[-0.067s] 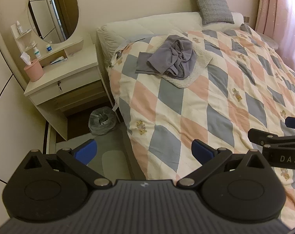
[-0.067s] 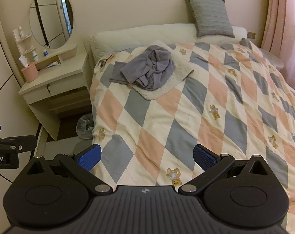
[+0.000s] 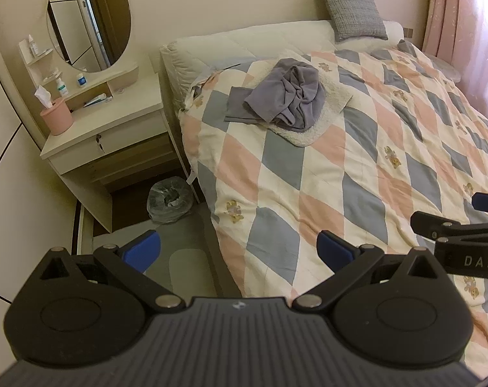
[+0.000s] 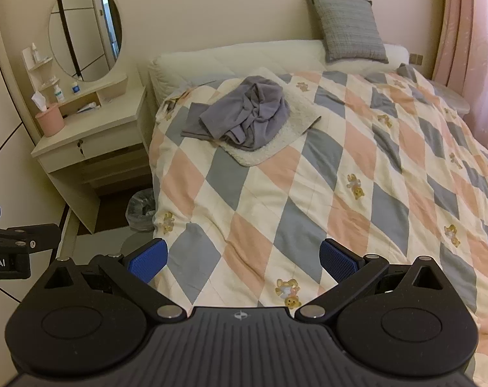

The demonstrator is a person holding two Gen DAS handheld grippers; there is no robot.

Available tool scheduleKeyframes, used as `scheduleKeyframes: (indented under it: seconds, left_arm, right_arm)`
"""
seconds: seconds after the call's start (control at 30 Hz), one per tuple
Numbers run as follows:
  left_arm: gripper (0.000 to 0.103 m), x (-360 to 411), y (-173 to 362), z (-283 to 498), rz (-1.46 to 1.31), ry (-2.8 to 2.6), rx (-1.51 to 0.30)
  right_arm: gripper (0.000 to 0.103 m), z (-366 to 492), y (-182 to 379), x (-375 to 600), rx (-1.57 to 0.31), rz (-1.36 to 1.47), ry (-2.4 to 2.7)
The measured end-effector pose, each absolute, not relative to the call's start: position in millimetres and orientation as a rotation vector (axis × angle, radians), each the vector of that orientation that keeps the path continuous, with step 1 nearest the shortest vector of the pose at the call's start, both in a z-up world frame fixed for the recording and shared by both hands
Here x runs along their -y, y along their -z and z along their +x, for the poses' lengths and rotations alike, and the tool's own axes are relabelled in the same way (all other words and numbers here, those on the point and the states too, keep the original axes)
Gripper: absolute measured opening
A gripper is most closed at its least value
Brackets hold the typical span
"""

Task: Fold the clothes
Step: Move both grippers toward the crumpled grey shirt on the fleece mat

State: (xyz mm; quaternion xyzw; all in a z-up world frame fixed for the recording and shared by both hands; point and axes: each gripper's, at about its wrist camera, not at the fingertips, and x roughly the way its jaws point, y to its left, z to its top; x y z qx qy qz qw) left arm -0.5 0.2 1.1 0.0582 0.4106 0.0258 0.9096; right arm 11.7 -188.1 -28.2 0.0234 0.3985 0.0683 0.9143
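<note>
Lying crumpled at upper centre on a fleece mat (image 3: 311, 130), the grey garment (image 3: 285, 100) sat well ahead of the left gripper (image 3: 239, 251) and right gripper (image 4: 244, 261), both wide open and empty, neither clearly nearer.

We look from two wrist cameras, each peering forward and down over its own spread blue fingers. Our left wrist view sits off the bed's near corner, facing the headboard, with the right gripper (image 3: 469, 222) poking in at its right edge. Our right wrist view rides just beside it, the left gripper (image 4: 5, 225) at its left edge. Both share the quilted bed (image 3: 356, 174), the grey clothes (image 4: 244, 119) far ahead, and the vanity (image 3: 108, 122).
</note>
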Motion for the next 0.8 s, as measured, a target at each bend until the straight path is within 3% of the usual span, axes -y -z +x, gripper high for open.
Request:
scheduleKeyframes:
  seconds: [0.8]
  left_arm:
    - [0.102, 7.8, -7.2, 9.5, 0.176, -0.030, -0.832]
  right_arm:
    - [0.103, 26.1, 4.3, 199.4, -0.798, 0.078, -0.128]
